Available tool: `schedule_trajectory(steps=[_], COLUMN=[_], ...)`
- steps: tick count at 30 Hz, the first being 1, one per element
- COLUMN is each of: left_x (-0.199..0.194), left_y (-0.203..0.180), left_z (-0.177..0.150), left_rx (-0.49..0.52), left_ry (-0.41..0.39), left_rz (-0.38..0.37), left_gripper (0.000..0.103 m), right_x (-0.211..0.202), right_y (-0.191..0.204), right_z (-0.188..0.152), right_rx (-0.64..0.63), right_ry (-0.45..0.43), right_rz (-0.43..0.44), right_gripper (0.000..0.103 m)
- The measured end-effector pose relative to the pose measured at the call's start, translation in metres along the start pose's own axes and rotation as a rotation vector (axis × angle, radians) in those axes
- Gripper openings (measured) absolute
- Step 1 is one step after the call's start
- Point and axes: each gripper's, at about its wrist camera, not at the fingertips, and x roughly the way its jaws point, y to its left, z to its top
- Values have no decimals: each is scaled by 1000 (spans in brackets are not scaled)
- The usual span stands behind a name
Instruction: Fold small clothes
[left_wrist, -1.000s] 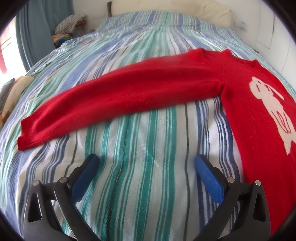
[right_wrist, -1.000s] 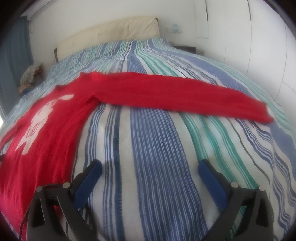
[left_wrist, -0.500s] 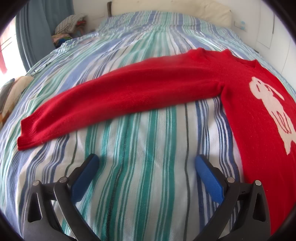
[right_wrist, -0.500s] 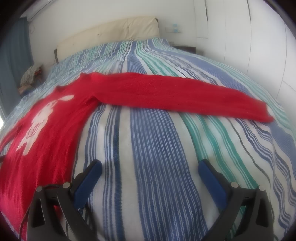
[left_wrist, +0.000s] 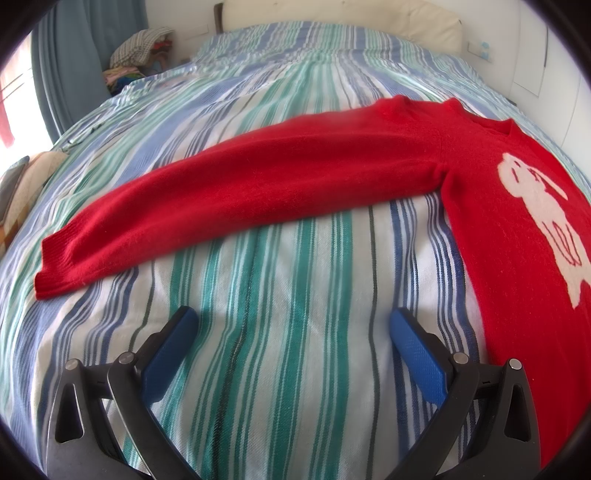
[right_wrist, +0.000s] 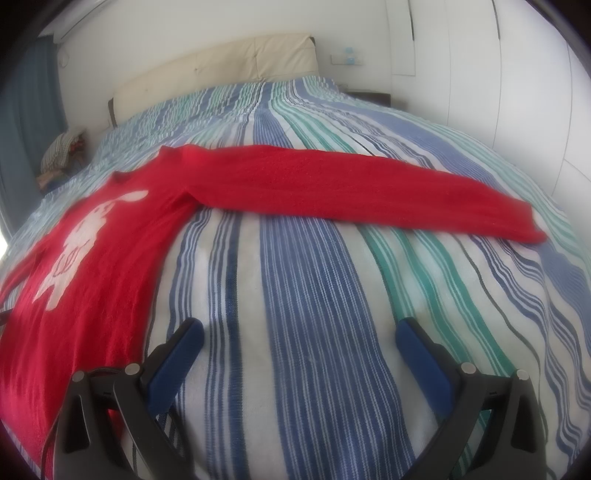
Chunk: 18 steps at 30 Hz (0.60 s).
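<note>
Left wrist view: the left gripper (left_wrist: 290, 326) hovers over a striped bedspread (left_wrist: 280, 362), its two blue-padded jaws spread wide apart with nothing between them. Only blue, green and white striped cloth shows in the gap. Beyond the jaw tips a red sweater (left_wrist: 491, 206) lies flat on the bed. One long sleeve (left_wrist: 236, 199) stretches across the view ahead of both jaws, and its cuff (left_wrist: 55, 266) ends out past the left jaw. The sweater's body runs down beside the right jaw, near it but not touching, and carries a white animal figure (left_wrist: 543, 218). Farther ahead are a cream headboard (left_wrist: 332, 14), a blue curtain (left_wrist: 70, 62) and a pile of clothes (left_wrist: 136, 55) at far left.

Right wrist view: the right gripper (right_wrist: 299, 330) also hangs above the bedspread (right_wrist: 306, 314) with its jaws wide open and empty. Ahead of the jaws the sweater's other sleeve (right_wrist: 351, 188) reaches across, its cuff (right_wrist: 524, 225) lying beyond the right jaw. The sweater (right_wrist: 107, 280) body with the white figure (right_wrist: 85, 236) lies beside the left jaw and passes close under its outer arm; whether they touch cannot be told. The headboard (right_wrist: 221, 70) and white wall panels (right_wrist: 480, 66) stand beyond.
</note>
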Motion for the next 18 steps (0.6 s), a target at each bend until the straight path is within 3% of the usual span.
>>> schedule_trajectory(steps=[18], left_x=[0], left_y=[0], left_z=[0], left_rx=[0], left_ry=[0], left_rz=[0], left_gripper=[103], right_x=[-2], right_y=[0], right_z=[0], right_rx=[8], right_ry=[-4], right_rz=[7], right_gripper=[102])
